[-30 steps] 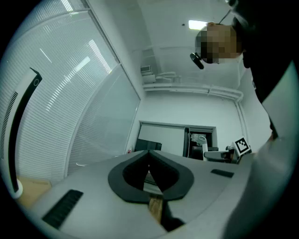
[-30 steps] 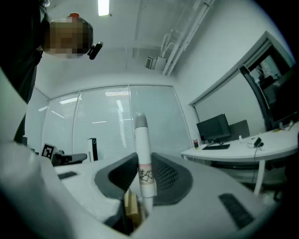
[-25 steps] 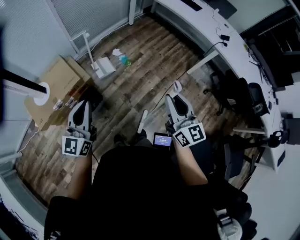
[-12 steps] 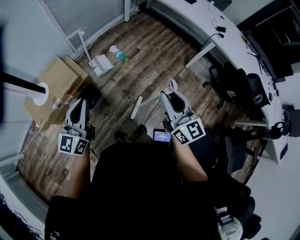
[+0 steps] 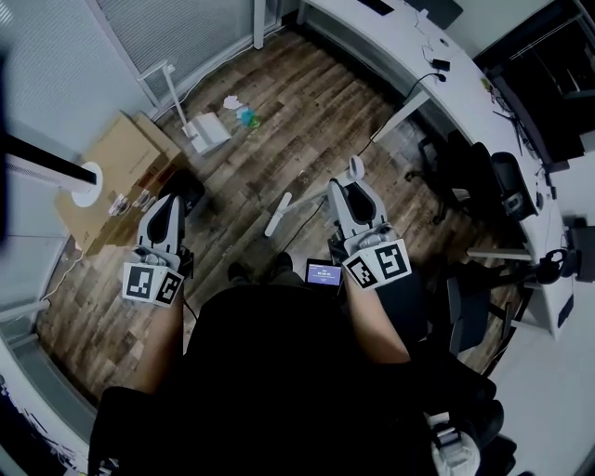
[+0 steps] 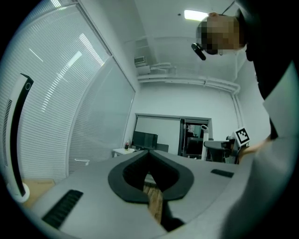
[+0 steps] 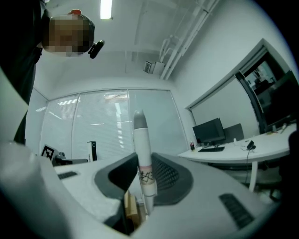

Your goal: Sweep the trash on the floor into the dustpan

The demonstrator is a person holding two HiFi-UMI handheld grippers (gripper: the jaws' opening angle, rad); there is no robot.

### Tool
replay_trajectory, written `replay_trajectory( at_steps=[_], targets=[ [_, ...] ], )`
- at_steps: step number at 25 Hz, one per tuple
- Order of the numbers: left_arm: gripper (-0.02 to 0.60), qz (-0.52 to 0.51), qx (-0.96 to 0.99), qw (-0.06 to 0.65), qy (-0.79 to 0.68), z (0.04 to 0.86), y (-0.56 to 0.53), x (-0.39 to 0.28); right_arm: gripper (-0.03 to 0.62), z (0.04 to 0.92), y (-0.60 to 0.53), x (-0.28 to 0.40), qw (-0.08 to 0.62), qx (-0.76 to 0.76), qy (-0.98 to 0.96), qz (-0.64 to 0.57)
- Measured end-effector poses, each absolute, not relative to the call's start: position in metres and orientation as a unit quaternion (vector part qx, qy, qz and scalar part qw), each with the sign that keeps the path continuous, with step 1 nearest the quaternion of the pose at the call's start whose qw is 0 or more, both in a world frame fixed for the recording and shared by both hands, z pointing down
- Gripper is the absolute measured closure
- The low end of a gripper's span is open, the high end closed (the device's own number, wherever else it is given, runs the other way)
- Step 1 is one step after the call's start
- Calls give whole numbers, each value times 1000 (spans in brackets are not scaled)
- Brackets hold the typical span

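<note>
Even, cool indoor light; heavy fisheye bend.
A ceiling lamp [image 7: 106, 8] burns white; glare streaks cross the blinds [image 6: 70, 70]; the floor [image 5: 307, 121] is evenly lit; corners fall black; the left tool [image 6: 149, 156] looms out of focus.

Cardboard box [image 5: 113, 172] at left, white pole-like unit [image 5: 46, 171] across it — maybe a tower fan. Curved white tabletop [image 5: 446, 112] at right, black office chairs [image 5: 502, 186] beside it — small lit screen [image 5: 323, 273] low centre.

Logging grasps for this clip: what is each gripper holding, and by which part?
The right gripper is shut on the broom handle, just below its grey top end. The left gripper is shut with nothing in it.
</note>
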State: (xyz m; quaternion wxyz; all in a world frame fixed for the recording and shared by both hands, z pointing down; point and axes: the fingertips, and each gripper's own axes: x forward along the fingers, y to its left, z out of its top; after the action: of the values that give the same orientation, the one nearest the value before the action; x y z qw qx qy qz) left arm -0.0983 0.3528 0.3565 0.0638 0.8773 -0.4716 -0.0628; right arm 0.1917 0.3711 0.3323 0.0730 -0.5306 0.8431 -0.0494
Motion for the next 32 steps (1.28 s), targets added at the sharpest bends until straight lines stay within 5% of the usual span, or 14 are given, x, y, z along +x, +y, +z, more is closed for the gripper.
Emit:
replay_trajectory(
  at_steps=[32],
  targets=[
    [589,-3,864,61,-500,357,368,-18,496,358,372,294,90,-487,865,-78]
  ],
)
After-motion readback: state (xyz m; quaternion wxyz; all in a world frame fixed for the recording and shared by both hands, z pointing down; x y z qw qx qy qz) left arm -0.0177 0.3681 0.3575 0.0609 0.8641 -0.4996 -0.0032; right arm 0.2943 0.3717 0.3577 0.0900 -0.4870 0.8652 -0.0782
